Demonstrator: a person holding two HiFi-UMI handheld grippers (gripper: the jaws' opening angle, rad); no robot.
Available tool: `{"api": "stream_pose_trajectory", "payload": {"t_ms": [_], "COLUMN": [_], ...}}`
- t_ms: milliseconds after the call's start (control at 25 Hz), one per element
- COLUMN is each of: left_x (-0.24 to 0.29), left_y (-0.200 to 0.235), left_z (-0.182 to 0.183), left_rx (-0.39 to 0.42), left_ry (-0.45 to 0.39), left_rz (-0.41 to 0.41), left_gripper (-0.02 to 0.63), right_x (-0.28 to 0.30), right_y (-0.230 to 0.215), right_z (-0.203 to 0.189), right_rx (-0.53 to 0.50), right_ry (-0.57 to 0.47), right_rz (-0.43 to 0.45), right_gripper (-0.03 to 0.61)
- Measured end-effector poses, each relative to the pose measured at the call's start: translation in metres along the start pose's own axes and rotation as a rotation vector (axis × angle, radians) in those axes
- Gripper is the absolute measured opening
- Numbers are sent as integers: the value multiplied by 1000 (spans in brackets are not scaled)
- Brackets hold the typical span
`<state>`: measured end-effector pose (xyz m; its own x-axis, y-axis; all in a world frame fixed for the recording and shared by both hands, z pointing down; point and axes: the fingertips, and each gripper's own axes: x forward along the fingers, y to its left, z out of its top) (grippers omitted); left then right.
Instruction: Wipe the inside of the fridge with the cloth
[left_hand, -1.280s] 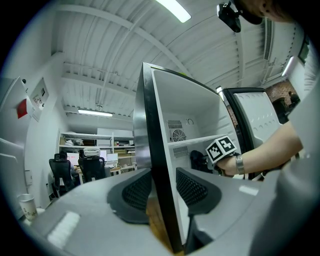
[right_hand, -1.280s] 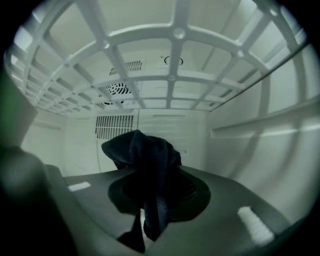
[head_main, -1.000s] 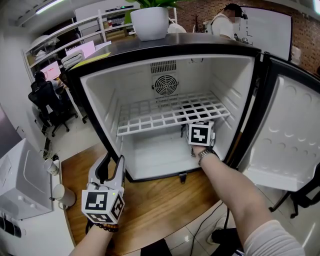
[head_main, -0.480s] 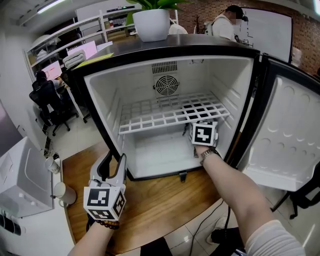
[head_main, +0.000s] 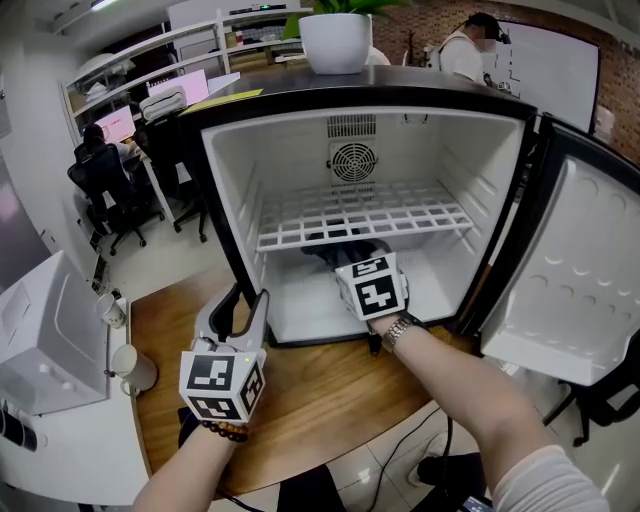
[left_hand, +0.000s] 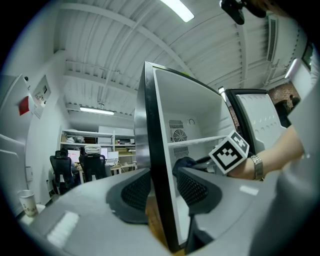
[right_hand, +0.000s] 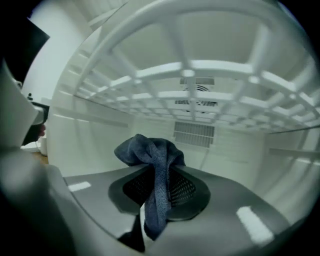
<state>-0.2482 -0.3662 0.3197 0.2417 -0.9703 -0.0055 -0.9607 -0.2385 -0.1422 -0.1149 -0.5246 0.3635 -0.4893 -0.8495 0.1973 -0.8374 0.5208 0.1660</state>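
The left tongs (head_main: 250, 293) are clamped on the front edge of the fridge's (head_main: 360, 100) left side wall (left_hand: 156, 165), which fills the gap between their pads. To their right, the right tongs (right_hand: 159, 186) reach into the lower compartment and pinch the dark blue cloth (right_hand: 150, 150). The cloth bunches above their tips and hangs down between the pads. The white wire shelf (right_hand: 190, 67) runs close overhead.

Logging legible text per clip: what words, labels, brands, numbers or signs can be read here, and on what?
None can be read in any view.
Left marker cube and right marker cube: square patterns only, no letters.
Red wall sign: too blurred to read.
Desk monitors: too small to read.
Whiteboard: no legible writing.
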Motion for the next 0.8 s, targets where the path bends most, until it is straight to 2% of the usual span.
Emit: {"api": "stream_pose_trajectory", "payload": {"t_ms": [160, 320, 520, 680, 800], "left_x": [-1, -1, -2, -2, -2], "left_y": [-1, -1, -1, 0, 0], "left_z": [0, 0, 0, 1, 1], "left_rx": [-7, -12, -11, -13, -12], "left_ry": [-4, -11, -21, -28, -26], "left_rz": [-3, -7, -13, -12, -12], "left_gripper": [163, 164, 164, 164, 164], "right_x": [20, 42, 59, 61, 60], "right_y": [56, 90, 107, 104, 98], "right_z": [-11, -34, -50, -68, -68], "right_rx": [-99, -170, -297, -322, -318], "right_ry": [74, 172, 264, 376, 375], "right_rz": [102, 168, 212, 229, 231], "right_gripper": [71, 71, 71, 69, 67]}}
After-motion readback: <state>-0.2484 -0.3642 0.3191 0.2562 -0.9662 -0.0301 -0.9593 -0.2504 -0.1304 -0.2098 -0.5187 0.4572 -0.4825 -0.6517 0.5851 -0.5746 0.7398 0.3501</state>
